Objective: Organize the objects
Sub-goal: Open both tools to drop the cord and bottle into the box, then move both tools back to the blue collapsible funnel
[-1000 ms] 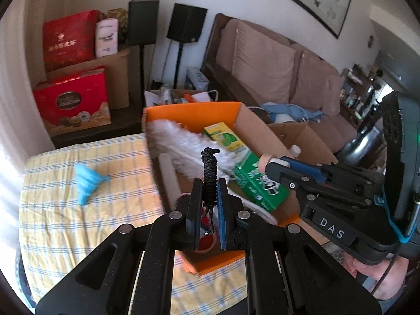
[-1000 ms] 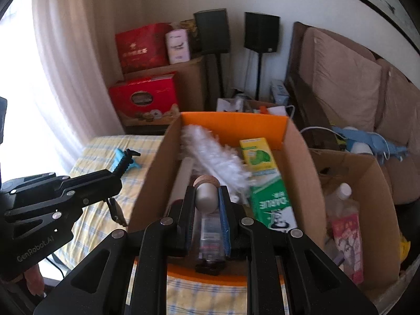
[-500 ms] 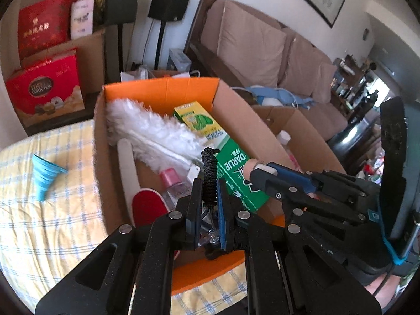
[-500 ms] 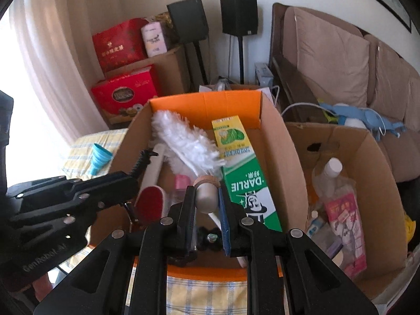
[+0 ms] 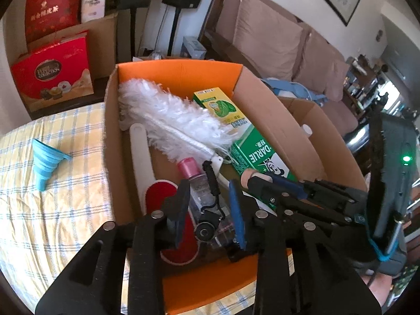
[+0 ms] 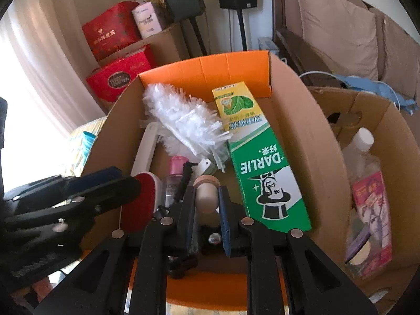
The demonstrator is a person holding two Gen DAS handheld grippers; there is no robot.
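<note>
1. Nearest, the left gripper (image 5: 210,210) points steeply down into the near end of the cardboard box (image 5: 111,136); its jaws have just been opening, and the black corded item (image 5: 212,183) stands loose between them, clear of both pads
2. Just beside it, the right gripper (image 6: 206,195) tilts down at a similar angle, jaws clamped on a wooden-capped item (image 6: 206,202) held low over the box floor
3. Under both grippers lie a red lint brush (image 5: 157,199) and a pink-capped bottle (image 5: 194,181)
4. The step looks like dropping both items into the box: the left jaws probably need to spread wider and lift straight up so the cord does not snag; the right should release only once its item rests on something
5. Farther in the box lie a white duster (image 5: 170,120) and a green toothpaste carton (image 5: 252,149)
6. Outside, a blue funnel (image 5: 44,162) waits on the checked surface (image 5: 52,210), well apart from the box
7. A brown sofa (image 5: 267,39) sits beyond
</note>
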